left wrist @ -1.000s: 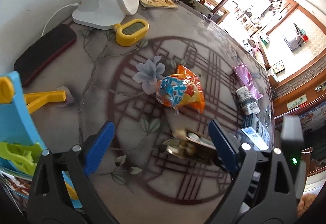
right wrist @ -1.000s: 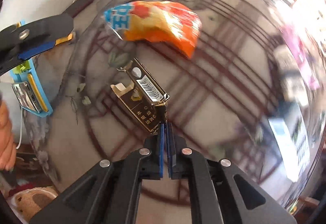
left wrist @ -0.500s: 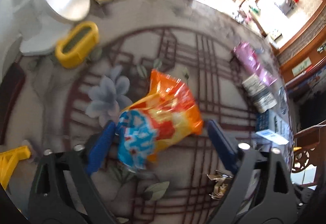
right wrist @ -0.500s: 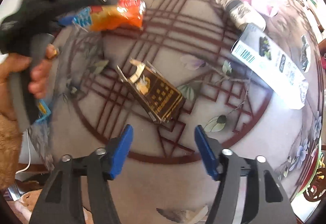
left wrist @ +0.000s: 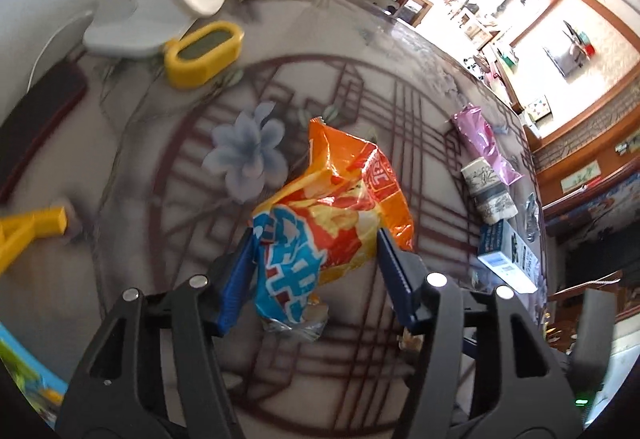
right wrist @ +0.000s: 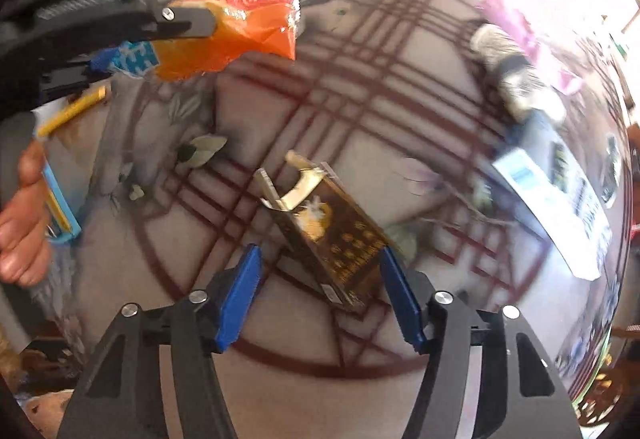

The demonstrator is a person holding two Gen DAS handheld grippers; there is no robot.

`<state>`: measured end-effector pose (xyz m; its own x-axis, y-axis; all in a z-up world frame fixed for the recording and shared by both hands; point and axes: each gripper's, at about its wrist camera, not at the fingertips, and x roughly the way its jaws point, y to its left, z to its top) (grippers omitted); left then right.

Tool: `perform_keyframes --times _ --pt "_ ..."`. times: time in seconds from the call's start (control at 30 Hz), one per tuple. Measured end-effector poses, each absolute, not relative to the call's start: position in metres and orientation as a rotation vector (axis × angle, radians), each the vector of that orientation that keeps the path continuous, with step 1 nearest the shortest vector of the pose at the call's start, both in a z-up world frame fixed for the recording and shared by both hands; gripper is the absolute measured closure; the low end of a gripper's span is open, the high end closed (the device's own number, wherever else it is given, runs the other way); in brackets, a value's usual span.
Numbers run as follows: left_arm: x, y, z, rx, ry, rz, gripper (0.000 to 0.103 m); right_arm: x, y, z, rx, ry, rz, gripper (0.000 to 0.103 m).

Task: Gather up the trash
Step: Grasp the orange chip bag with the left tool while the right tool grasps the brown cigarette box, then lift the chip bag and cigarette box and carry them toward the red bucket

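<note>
While your left gripper (left wrist: 316,263) pinches the orange snack bag (left wrist: 340,207), your right gripper (right wrist: 320,287) stands wide over the brown-and-gold carton (right wrist: 332,231).

In your left wrist view the blue pads (left wrist: 236,279) press on both sides of the bag's blue-printed end, and in your right wrist view the bag (right wrist: 240,27) appears to hang clear of the patterned tabletop (right wrist: 400,87). Your right fingers straddle the near end of the torn-open carton, which lies flat on the table; the right pad (right wrist: 400,303) is just beside its edge, the left one apart from it, and nothing is held. Farther along the table you have a pink wrapper (left wrist: 484,143), a crushed paper cup (left wrist: 488,187) and a blue-and-white box (left wrist: 508,255), close together near the far rim. A yellow timer (left wrist: 204,53) sits beside the white lamp base (left wrist: 132,27).
</note>
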<state>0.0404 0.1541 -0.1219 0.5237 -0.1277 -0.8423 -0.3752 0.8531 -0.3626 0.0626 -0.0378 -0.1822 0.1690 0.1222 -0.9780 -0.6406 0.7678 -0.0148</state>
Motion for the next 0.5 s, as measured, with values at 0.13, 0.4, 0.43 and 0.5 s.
perform_keyframes --times 0.13,0.4,0.43,0.5 --pt "0.030 0.153 -0.126 -0.558 1.045 0.155 0.045 0.062 -0.031 -0.184 -0.527 1.264 0.559 0.082" --pt "0.027 0.140 -0.126 -0.543 1.059 0.122 0.045 0.066 -0.055 -0.170 -0.398 1.305 0.524 0.094" --pt "0.027 0.138 -0.125 -0.538 1.061 0.119 0.045 0.064 -0.060 -0.167 -0.383 1.310 0.518 0.094" --pt "0.026 0.134 -0.126 -0.526 1.071 0.106 0.044 0.061 -0.063 -0.163 -0.365 1.319 0.509 0.094"
